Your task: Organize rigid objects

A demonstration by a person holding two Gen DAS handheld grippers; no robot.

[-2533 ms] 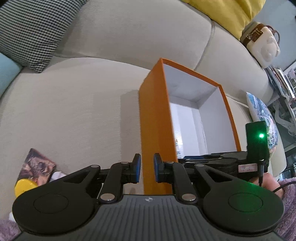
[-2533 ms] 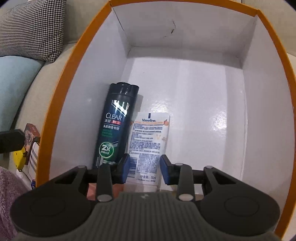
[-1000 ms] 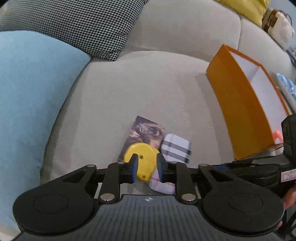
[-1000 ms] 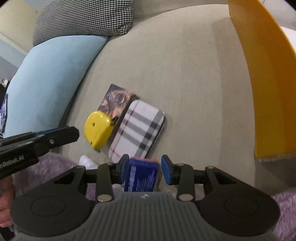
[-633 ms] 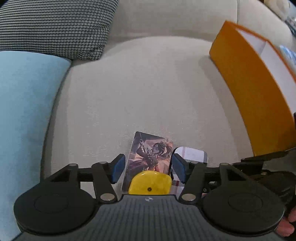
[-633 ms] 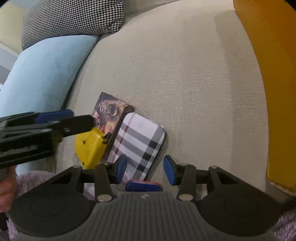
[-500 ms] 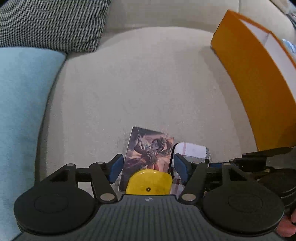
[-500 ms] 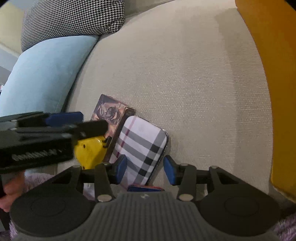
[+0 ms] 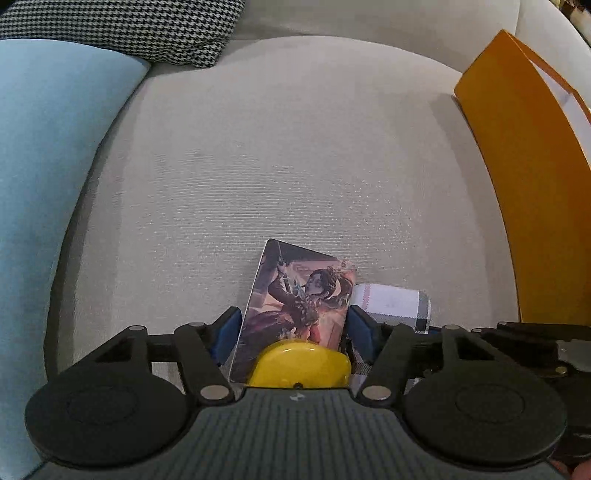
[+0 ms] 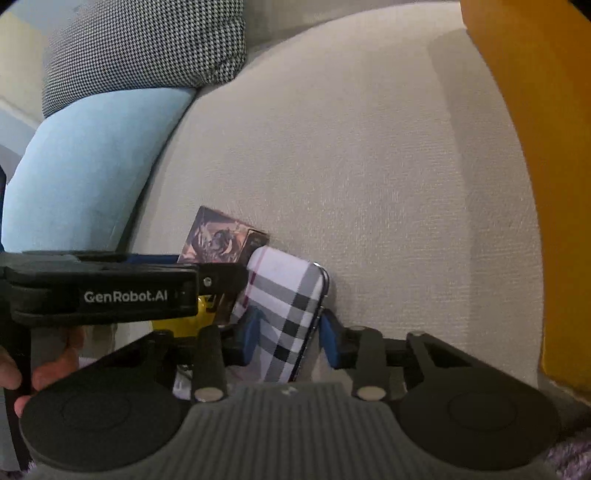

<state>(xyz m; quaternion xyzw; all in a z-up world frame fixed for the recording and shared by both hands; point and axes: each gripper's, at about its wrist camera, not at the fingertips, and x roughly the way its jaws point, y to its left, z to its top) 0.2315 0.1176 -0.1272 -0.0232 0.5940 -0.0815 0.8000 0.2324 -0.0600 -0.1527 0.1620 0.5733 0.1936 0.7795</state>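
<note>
On the beige sofa seat lie a picture-printed card box [image 9: 295, 295], a yellow tape measure [image 9: 301, 365] resting on its near end, and a plaid case [image 9: 391, 304] beside it. My left gripper [image 9: 294, 332] points steeply down. Its jaws are closing, with the card box and tape measure between the blue pads [image 9: 229, 334], which do not press on them. My right gripper [image 10: 290, 336] straddles the plaid case [image 10: 284, 295]. Its jaws are closing too, and a thin gap is left at the right pad [image 10: 328, 339]. The left gripper's body [image 10: 110, 291] hides most of the tape measure in the right wrist view.
An orange box [image 9: 517, 184] with white inner walls stands to the right on the seat. A light blue cushion [image 9: 44, 184] and a houndstooth cushion [image 9: 129, 26] lie at the left and back. A hand [image 10: 48, 369] holds the left gripper. Purple fuzzy fabric [image 10: 569, 458] lies near.
The left gripper opened wide and sank over the tape measure and card box. The right jaws narrowed around the plaid case; the blue box once between them has dropped out of sight.
</note>
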